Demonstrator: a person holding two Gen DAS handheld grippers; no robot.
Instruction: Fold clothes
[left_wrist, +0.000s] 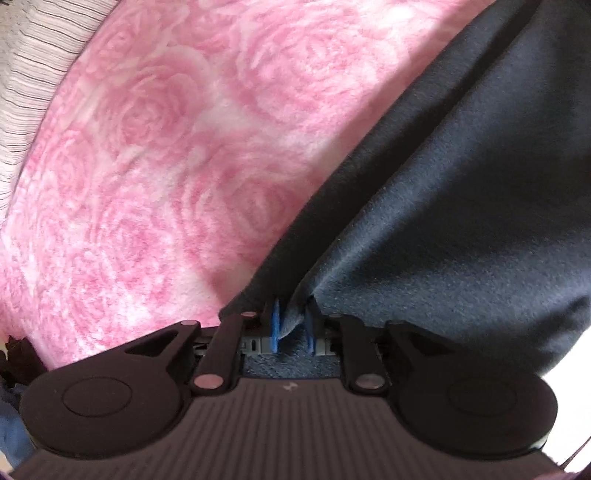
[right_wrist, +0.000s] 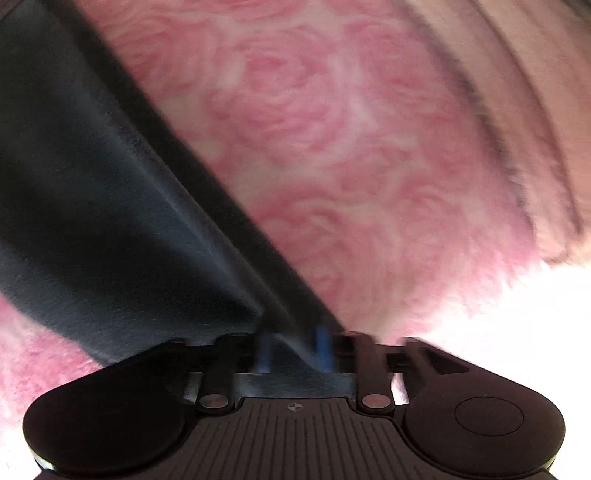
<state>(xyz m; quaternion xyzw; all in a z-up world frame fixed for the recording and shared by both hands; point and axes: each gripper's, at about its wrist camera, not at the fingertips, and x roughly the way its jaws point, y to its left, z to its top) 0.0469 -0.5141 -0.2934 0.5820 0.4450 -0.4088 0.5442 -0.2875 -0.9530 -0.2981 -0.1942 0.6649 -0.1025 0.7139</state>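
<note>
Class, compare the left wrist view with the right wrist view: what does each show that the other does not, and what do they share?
Only the left wrist view shows a striped white fabric at the upper left edge and a bit of blue cloth at the lower left. Only the right wrist view, which is blurred, shows a pale beige surface beyond the blanket's fringed edge. Both show the pink rose-patterned blanket and the dark navy garment, with a gripper shut on a fold of it: the left gripper in one, the right gripper in the other.
</note>
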